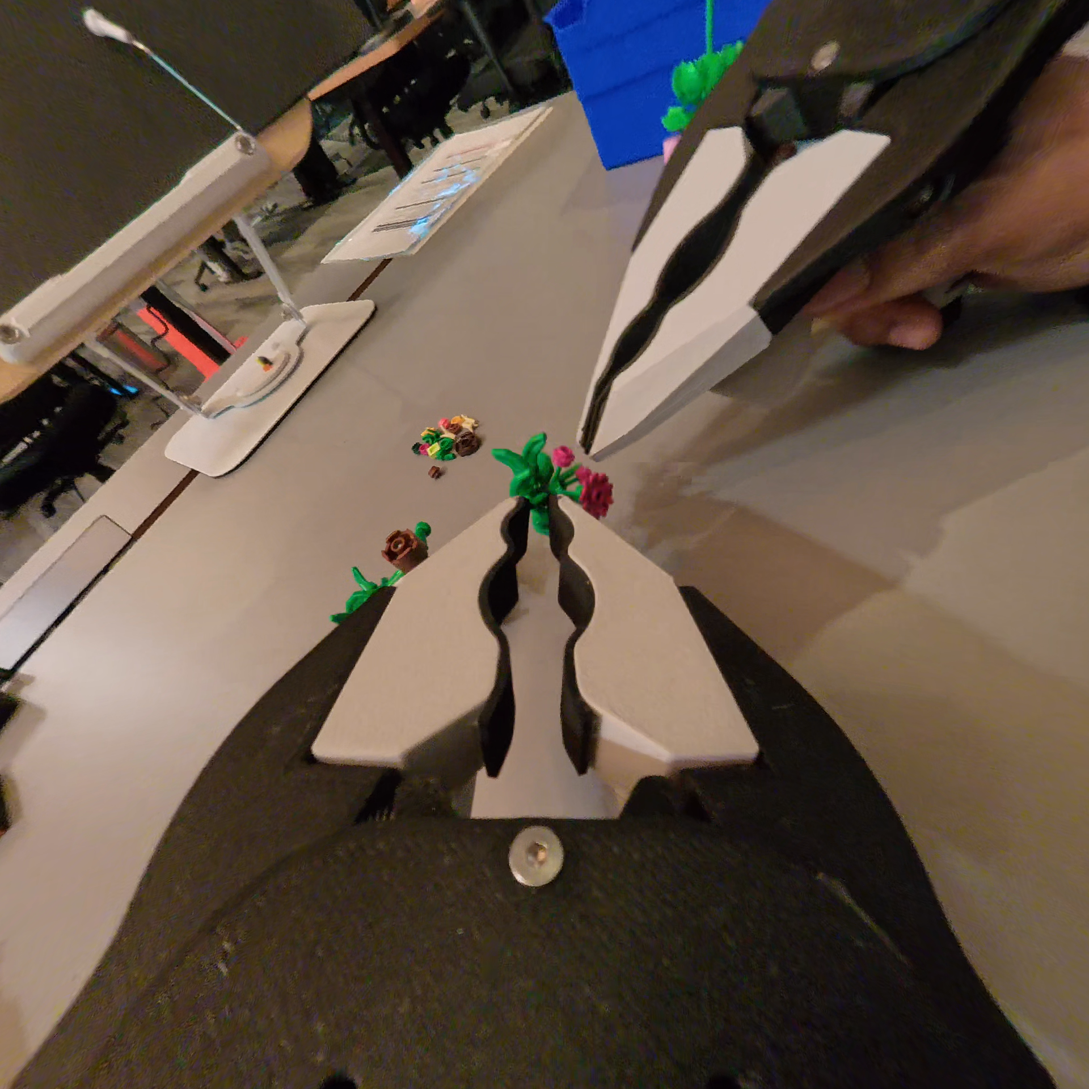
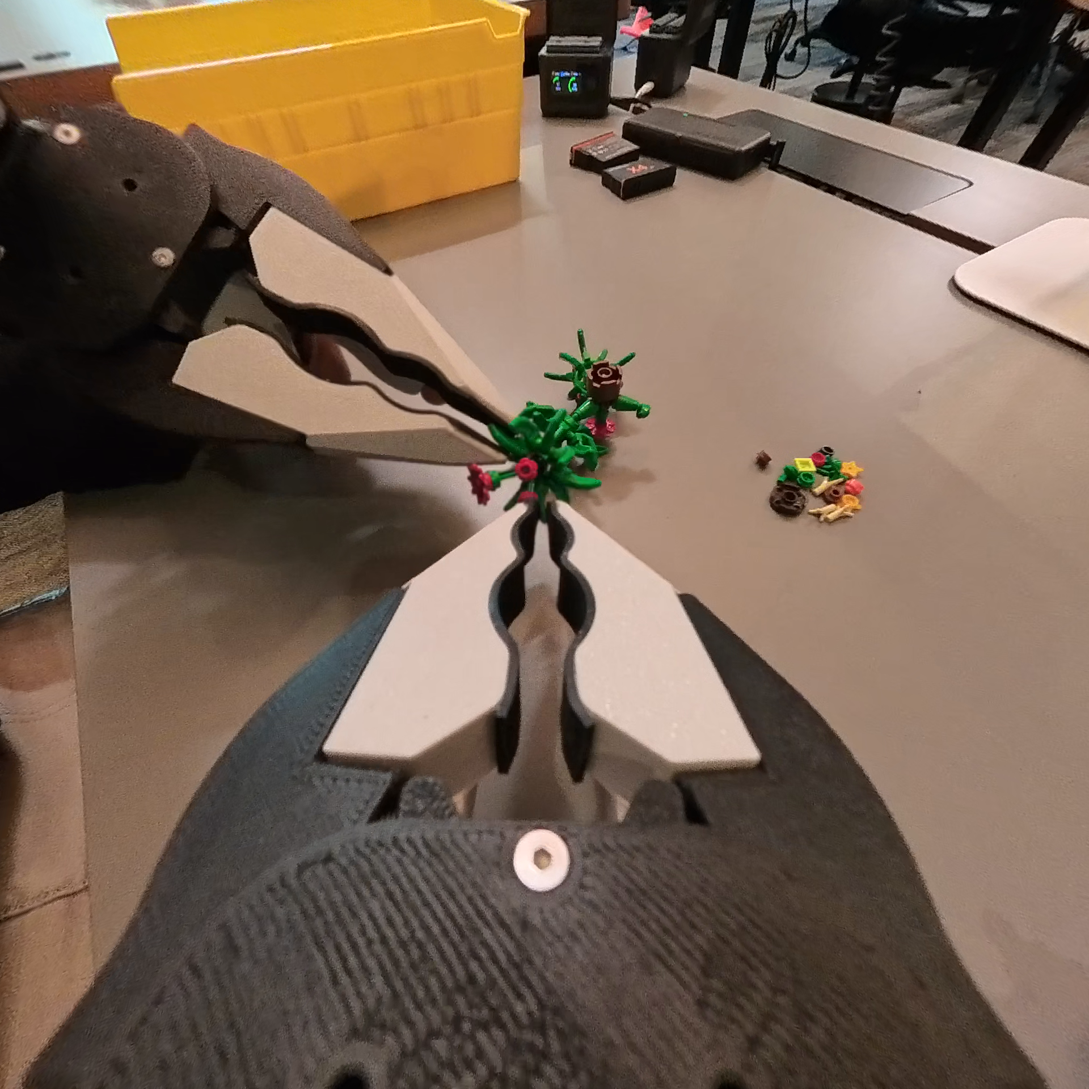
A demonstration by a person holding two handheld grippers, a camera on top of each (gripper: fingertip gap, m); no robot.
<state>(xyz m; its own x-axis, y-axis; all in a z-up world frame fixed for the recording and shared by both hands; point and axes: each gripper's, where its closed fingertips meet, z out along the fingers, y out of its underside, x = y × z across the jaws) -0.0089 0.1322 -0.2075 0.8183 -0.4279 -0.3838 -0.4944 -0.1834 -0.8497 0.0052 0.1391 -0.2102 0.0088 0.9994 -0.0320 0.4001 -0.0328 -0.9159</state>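
Observation:
My left gripper (image 1: pixel 536 508) is shut on the stem of a green toy plant sprig (image 1: pixel 533 471) with magenta flowers and holds it over the grey table (image 1: pixel 766 589). The right wrist view shows the left gripper (image 2: pixel 501 439) pinching the sprig (image 2: pixel 545 448) from the left. My right gripper (image 2: pixel 539 514) is shut, its tips at the sprig's lower end. In the left wrist view the right gripper (image 1: pixel 589 451) stands just beside a pink bud. A second green plant with a brown round top (image 2: pixel 604 377) lies behind; it also shows in the left wrist view (image 1: pixel 403 548).
A pile of small coloured pieces (image 2: pixel 819 480) and one loose brown piece (image 2: pixel 764 459) lie to the right. A yellow bin (image 2: pixel 330 106), black devices (image 2: pixel 695 141), a blue bin (image 1: pixel 619 76), a white stand base (image 1: pixel 265 389) and a plastic-covered sheet (image 1: pixel 442 188) ring the table. Left and right tips are no more than a few centimetres apart. The loose brown piece (image 2: pixel 764 459) is about 12 cm from both grippers' fingertips. It turns up in the left wrist view (image 1: pixel 436 473) as well.

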